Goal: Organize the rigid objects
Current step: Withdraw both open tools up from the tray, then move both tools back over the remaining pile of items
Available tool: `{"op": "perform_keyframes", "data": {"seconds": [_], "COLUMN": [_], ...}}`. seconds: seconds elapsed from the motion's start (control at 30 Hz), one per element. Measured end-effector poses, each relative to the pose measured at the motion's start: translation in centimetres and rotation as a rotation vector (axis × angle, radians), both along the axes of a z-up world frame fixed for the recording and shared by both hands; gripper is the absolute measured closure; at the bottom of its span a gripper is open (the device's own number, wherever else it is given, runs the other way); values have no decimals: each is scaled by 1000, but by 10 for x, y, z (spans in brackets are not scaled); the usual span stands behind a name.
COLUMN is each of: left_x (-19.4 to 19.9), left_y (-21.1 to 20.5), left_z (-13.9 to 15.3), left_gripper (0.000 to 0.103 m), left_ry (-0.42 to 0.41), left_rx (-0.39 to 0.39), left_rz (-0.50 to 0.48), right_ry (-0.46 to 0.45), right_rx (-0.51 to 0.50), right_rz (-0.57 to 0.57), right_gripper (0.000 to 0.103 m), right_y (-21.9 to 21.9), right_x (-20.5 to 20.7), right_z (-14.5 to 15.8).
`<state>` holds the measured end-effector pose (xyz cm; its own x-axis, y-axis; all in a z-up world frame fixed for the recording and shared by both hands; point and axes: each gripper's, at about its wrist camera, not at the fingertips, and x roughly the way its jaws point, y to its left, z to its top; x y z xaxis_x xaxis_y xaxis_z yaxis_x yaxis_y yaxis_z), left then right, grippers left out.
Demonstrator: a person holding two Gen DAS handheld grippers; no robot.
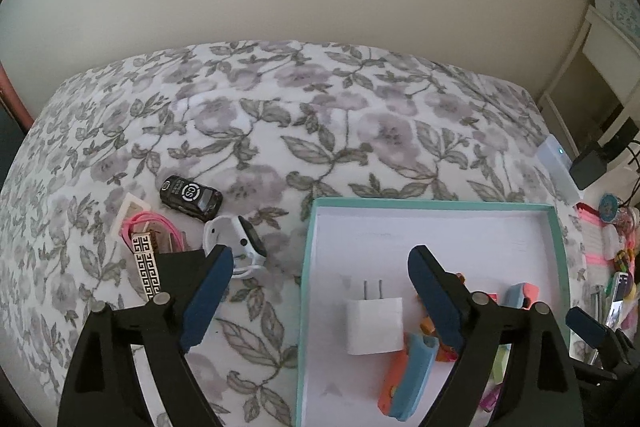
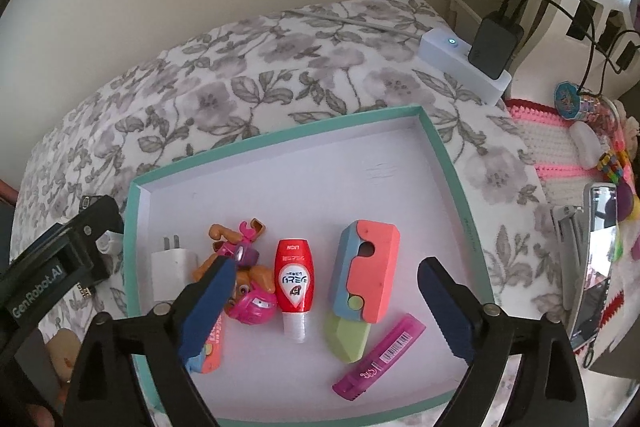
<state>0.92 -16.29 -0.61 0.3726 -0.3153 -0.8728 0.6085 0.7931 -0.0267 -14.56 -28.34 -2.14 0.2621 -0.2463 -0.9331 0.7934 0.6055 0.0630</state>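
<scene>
Already the teal-rimmed tray (image 2: 448,163) on the floral bed (image 1: 280,115) holds most pieces; toy car (image 1: 191,197) and smartwatch (image 1: 250,241) remain outside. Left claw (image 1: 320,301) and right claw (image 2: 330,311) gape wide, empty. Next, probably left takes the smartwatch.

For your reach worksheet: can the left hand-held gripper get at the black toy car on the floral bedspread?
Probably yes: the left hand-held gripper is open and empty, and the black toy car lies uncovered ahead-left.
</scene>
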Motion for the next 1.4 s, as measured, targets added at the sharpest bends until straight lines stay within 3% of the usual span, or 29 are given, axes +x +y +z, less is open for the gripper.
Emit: {"op": "perform_keyframes", "data": {"seconds": [0.1,0.23,0.53,1.0,1.4], "left_x": [2,4,18,53,87], "left_y": [2,4,19,72,120], "left_z": [0,0,1,26,34], "left_gripper": [13,13,13,13,13], "left_ry": [-6,-19,-17,-73,-98], "left_rx": [2,8,-3,-73,-88], "left_rz": [7,14,74,184,279], "right_ry": [-5,-16,-14,-87,-61], "right_rx": [0,-2,-41,-45,-67], "right_rz": [2,3,42,88,152], "right_gripper": [1,0,0,0,0], "right_y": [0,0,6,27,57], "right_x": [0,0,7,30,62], "right_z": [0,0,2,7,3]}}
